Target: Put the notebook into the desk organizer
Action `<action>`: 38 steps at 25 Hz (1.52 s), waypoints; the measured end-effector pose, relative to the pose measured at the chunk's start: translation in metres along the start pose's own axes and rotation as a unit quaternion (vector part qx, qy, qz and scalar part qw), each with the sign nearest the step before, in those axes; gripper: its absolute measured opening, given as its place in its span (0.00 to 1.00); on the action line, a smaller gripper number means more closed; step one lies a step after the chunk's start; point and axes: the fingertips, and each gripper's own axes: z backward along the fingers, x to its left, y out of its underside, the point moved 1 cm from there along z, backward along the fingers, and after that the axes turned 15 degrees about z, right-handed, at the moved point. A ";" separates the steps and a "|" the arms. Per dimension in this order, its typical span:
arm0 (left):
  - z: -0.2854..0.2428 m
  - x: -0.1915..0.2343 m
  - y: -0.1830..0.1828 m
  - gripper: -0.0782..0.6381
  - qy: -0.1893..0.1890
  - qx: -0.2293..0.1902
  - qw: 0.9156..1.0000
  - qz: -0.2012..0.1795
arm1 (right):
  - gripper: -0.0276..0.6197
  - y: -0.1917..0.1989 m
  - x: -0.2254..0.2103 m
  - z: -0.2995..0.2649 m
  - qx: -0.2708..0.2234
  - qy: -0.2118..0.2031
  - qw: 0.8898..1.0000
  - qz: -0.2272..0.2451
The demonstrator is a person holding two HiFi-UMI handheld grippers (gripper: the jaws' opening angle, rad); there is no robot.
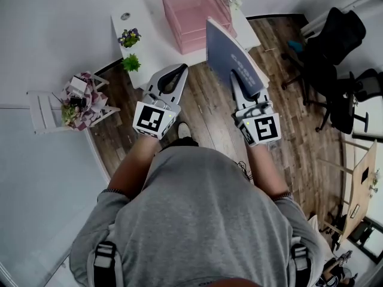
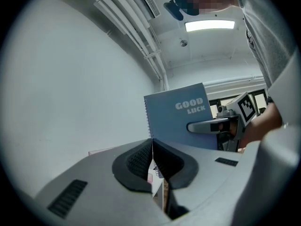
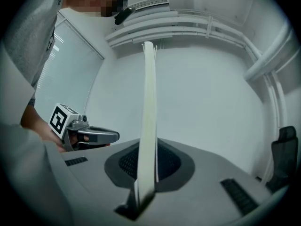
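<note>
Short of the desk (image 1: 149,37): right gripper (image 1: 238,82) pinches notebook (image 1: 230,55) upright by its edge, presumably to slot into pink organizer (image 1: 194,40); left gripper (image 1: 175,75) closed, empty.

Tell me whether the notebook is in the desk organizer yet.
Not in. The notebook stands upright, clamped by the right gripper, short of the pink desk organizer.
</note>
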 end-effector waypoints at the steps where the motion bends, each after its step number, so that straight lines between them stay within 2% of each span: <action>1: -0.001 0.007 -0.001 0.14 0.002 -0.001 1.000 0.001 | 0.10 -0.001 0.000 -0.006 0.000 0.003 1.000 0.000; 7: -0.012 0.034 -0.002 0.14 0.013 0.002 1.000 0.003 | 0.10 0.016 0.003 -0.025 0.027 -0.002 1.000 0.011; 11: -0.019 0.048 0.001 0.14 0.017 0.007 1.000 0.009 | 0.10 0.011 0.001 -0.038 0.021 0.007 1.000 0.010; 18: -0.040 0.063 0.003 0.14 0.014 0.007 1.000 0.009 | 0.10 0.029 -0.013 -0.054 0.036 -0.006 0.999 0.014; 28: -0.092 0.098 -0.005 0.14 -0.028 0.003 1.000 -0.008 | 0.10 0.044 -0.067 -0.115 0.004 -0.037 0.999 0.005; 38: -0.165 0.124 -0.016 0.14 -0.081 -0.011 0.996 -0.024 | 0.10 0.059 -0.134 -0.176 -0.023 -0.100 0.995 -0.010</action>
